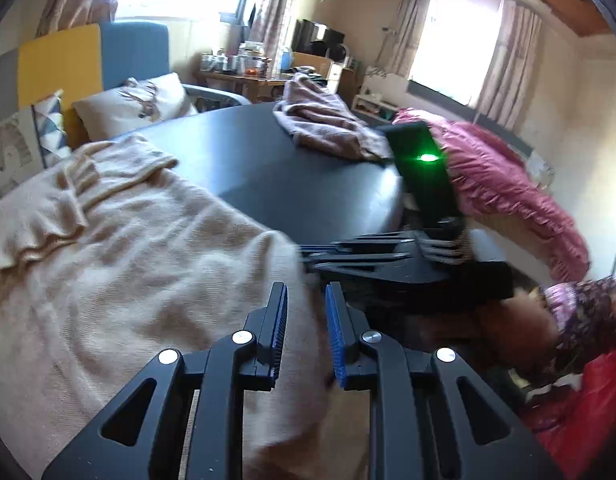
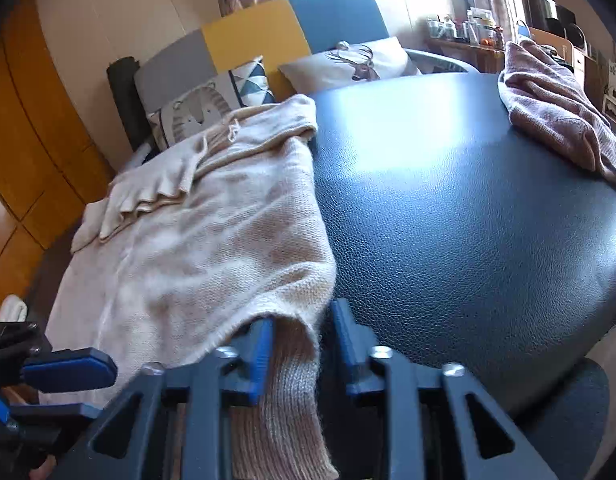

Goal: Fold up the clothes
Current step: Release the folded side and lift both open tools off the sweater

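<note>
The left gripper [image 1: 306,300] has its ribbed blue pads [image 1: 335,320] drawn in to a narrow gap, with the soft, fuzzy hem of the cream sweater [image 1: 120,264] between them; whether the pads press on the knit cannot be told, as the cloth there is blurred. The right gripper [image 2: 302,328] also stands narrow, its blue pads on either side of a hanging fold of the same sweater, ribbed at the cuff or hem and hairy at the edge. In the right wrist view a gap shows between the fold and the right-hand pad, while the left-hand pad lies against the knit, so a firm pinch cannot be told.

Ahead of both sets of jaws the cream sweater [image 2: 196,232] lies spread flat, a fine loose knit with a rippled, folded sleeve at its far left. It rests on a round table [image 2: 467,208] covered in dark, pebbled, leather-like material with a glossy sheen. Beyond the jaws, on the far right edge of that table, a dusty-pink knitted garment [image 2: 547,108] sits in a crumpled heap. In the left wrist view the right gripper's black body, with a green light, crosses just ahead and to the right, and a puffy quilted magenta jacket [image 1: 503,184] lies farther right. Behind the table stand printed cushions [image 2: 347,64].
</note>
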The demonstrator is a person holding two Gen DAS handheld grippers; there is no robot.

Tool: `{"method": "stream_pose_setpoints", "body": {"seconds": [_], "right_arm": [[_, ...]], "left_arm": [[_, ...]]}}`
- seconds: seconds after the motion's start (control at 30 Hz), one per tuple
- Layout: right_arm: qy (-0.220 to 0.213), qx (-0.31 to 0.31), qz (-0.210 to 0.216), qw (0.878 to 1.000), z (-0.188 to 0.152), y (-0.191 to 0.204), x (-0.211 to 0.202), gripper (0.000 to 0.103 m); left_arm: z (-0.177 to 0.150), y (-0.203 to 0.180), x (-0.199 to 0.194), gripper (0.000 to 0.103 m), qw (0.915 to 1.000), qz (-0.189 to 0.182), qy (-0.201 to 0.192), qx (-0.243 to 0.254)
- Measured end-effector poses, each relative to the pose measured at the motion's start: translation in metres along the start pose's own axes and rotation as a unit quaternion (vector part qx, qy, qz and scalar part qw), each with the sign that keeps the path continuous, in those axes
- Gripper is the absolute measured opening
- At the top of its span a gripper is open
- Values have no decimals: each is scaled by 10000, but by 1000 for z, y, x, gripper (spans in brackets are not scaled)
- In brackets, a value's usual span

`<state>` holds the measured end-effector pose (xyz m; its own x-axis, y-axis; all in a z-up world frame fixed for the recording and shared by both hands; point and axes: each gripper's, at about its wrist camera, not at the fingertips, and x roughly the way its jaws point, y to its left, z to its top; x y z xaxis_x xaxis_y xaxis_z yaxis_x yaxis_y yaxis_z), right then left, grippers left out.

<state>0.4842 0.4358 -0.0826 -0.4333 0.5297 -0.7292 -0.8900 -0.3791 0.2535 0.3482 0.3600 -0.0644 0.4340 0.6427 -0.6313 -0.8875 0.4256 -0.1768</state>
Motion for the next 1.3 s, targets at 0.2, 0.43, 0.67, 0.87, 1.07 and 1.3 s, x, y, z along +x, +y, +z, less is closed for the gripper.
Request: {"method": "stream_pose_setpoints", "body": {"seconds": [0.2, 0.43, 0.67, 0.87, 1.07, 1.3], "right_arm": [[111, 133, -589, 9981, -2, -28, -16, 1], [90, 335, -583, 9977, -2, -41, -21, 1], [121, 533, -667, 9963, -1, -55, -25, 0], [435, 318, -517, 9972, 15, -66, -42, 15], [-123, 295, 217, 9993, 53, -59, -45, 21], [176, -130, 516, 9984, 87, -11, 52, 12]], "left_arm": [[-9, 63, -10, 24, 9899, 1298, 58, -572], [-45, 121, -4, 24, 9765, 1617, 119, -1423], [-47, 121, -5, 24, 9767, 1660, 86, -1355], [-46, 126, -3, 37, 9798, 1485, 101, -1336], [-45, 112, 1, 57, 9837, 1514, 168, -956], [-49, 116, -2, 57, 9849, 1335, 75, -1095]]}}
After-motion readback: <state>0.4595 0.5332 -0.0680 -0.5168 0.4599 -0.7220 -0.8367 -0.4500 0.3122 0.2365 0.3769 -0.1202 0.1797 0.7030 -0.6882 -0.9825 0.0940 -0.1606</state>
